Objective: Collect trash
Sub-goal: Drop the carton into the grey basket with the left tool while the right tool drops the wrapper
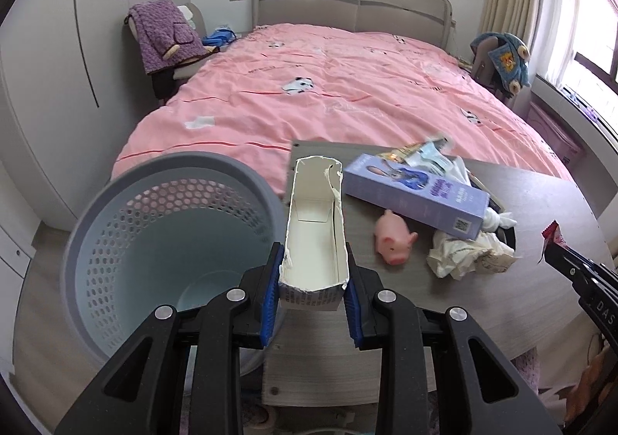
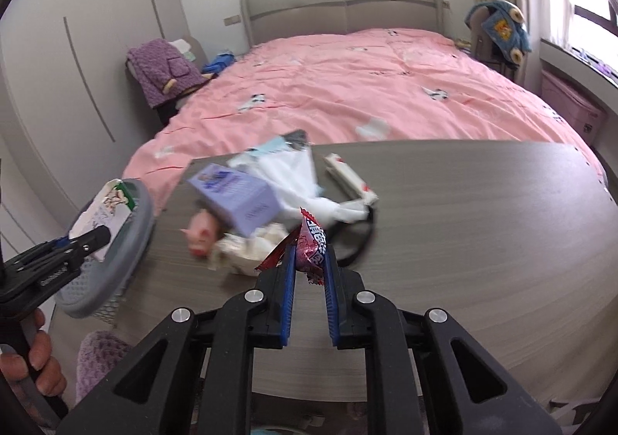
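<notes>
My left gripper is shut on an opened white carton and holds it beside the rim of the grey perforated waste basket. In the right wrist view the carton sits over the basket rim. My right gripper is shut on a red snack wrapper above the table; it shows at the right edge of the left wrist view. On the grey table lie a purple box, crumpled paper and white tissue.
A pink toy pig lies by the purple box. A white and red packet lies further back on the table. A bed with a pink cover stands behind. Chairs with clothes stand left and right.
</notes>
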